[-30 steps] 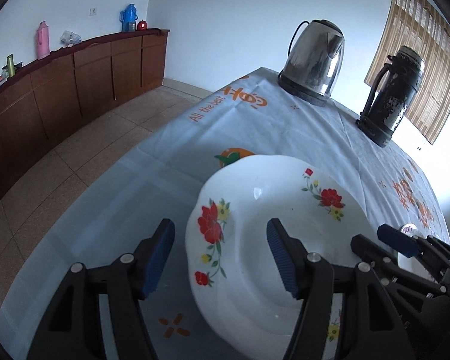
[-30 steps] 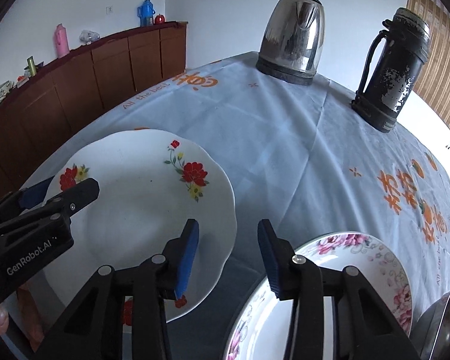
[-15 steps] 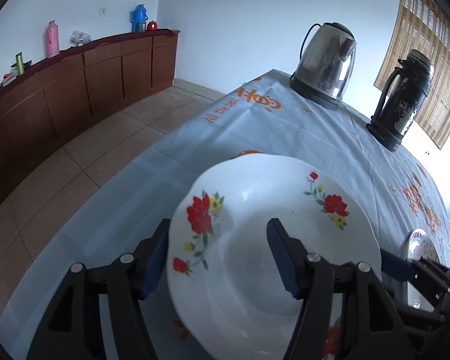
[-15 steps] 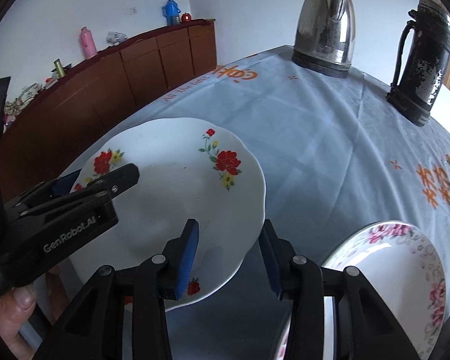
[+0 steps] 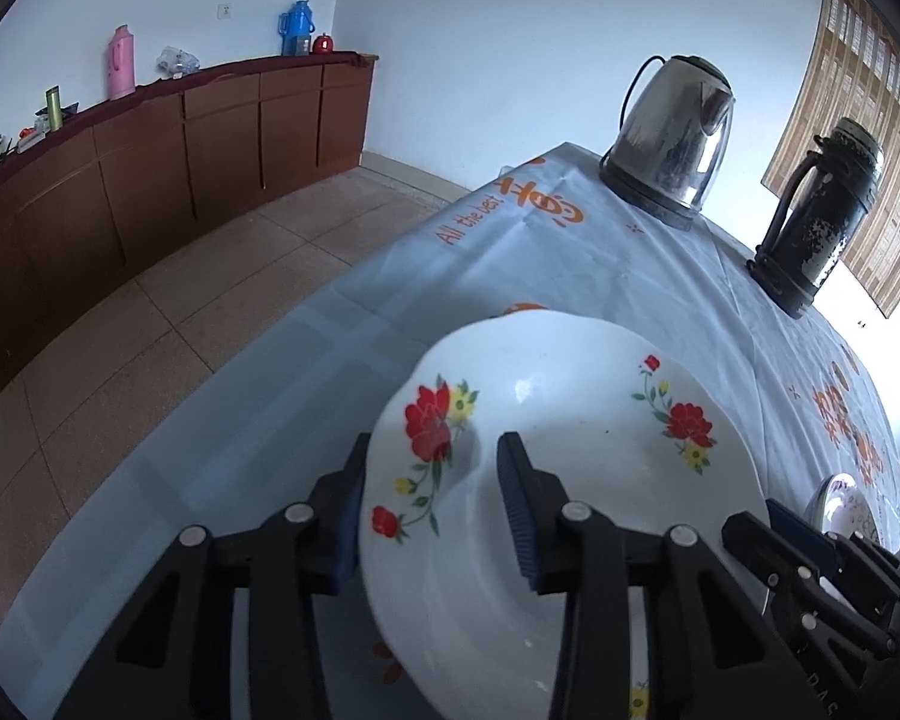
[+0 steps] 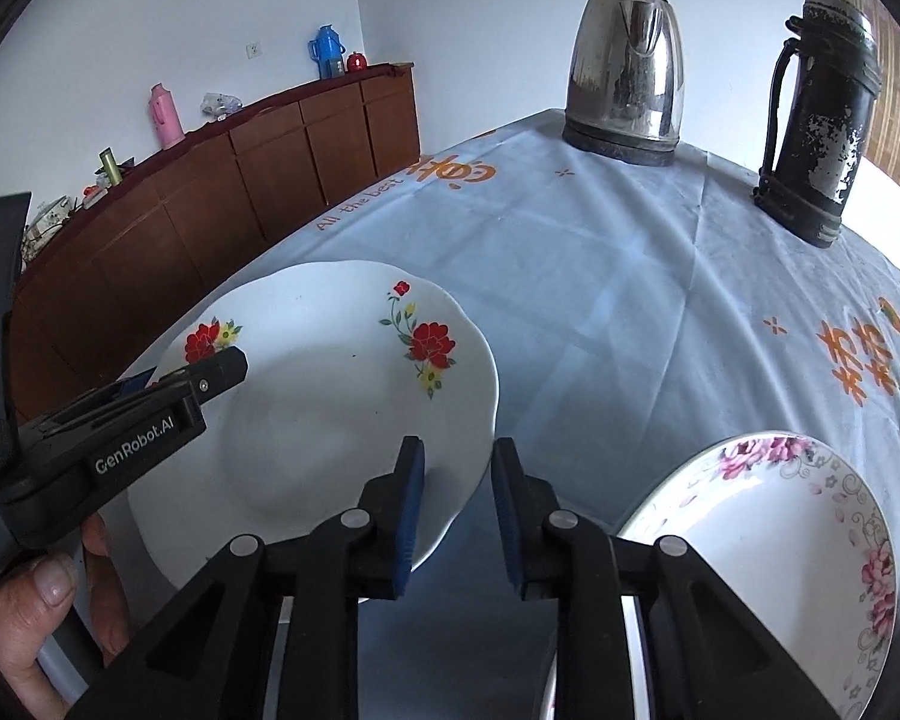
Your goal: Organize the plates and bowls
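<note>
So we've got the left gripper [image 5: 432,504] clamped on the red-flowered plate's [image 5: 570,420] left rim, right gripper [image 6: 453,507] narrowly gapped astride its near-right edge, pink-flowered plate [image 6: 768,534] further right.

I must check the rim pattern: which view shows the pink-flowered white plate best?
The right wrist view: the pink-flowered white plate fills its lower right corner, rim pattern clear. The left wrist view shows only a small sliver at its right edge.

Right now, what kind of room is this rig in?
Likely a home dining room or kitchen. A table under a printed blue tablecloth carries a steel electric kettle, a worn black thermos and flowered plates; a long wooden sideboard with thermos flasks lines the wall.
</note>
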